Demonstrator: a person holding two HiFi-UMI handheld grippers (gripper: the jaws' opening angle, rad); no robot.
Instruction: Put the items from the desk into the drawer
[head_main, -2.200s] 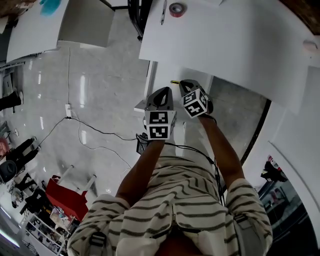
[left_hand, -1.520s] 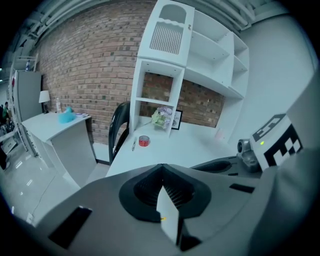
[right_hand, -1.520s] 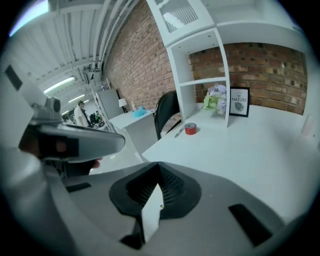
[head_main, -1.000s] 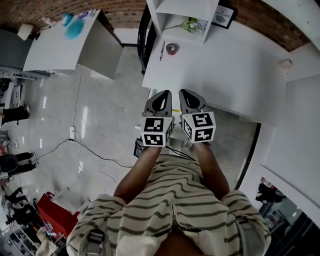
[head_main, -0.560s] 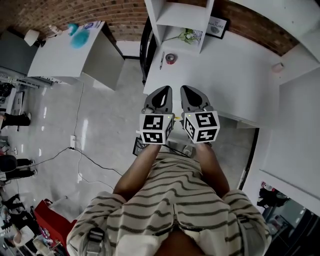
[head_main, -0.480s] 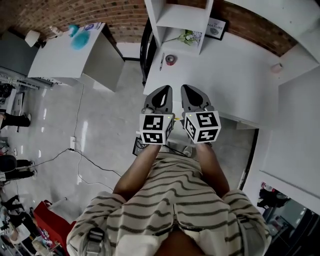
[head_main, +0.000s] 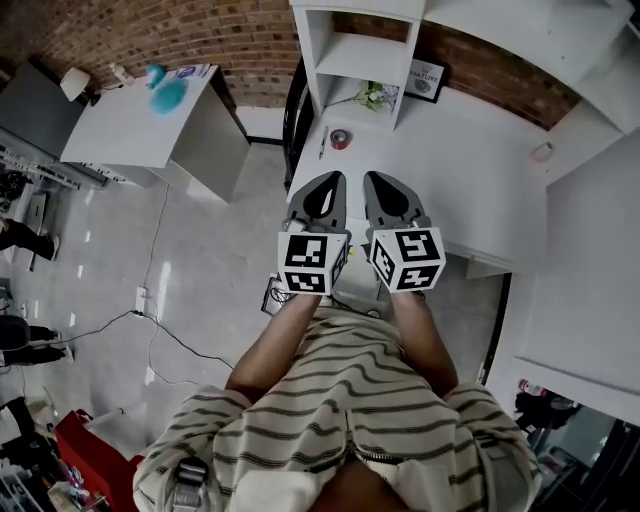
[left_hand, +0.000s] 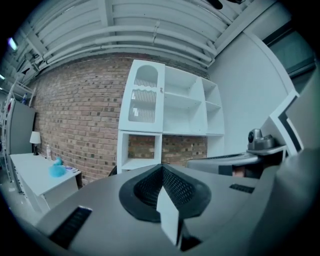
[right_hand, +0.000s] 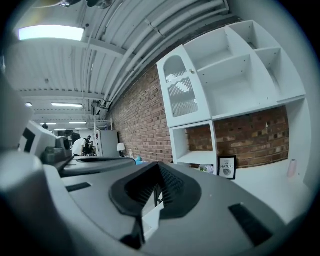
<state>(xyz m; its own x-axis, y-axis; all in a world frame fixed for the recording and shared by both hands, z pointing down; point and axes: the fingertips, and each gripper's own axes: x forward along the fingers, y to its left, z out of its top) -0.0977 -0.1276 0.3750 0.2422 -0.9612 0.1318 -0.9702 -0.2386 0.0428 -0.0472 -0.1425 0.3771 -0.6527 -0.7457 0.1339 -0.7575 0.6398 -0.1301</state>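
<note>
The left tool (head_main: 328, 182) and the right tool (head_main: 380, 180) are held side by side over the near edge of the white bench (head_main: 470, 190). Both are clenched, with nothing between their jaws. Ahead of them, near the bench's left end, a roll of tape (head_main: 340, 138) lies just beside a pen (head_main: 322, 144). Farther back, at the foot of the white shelf unit (head_main: 360, 50), are a small plant (head_main: 372, 96) and a framed picture (head_main: 428, 79).
</note>
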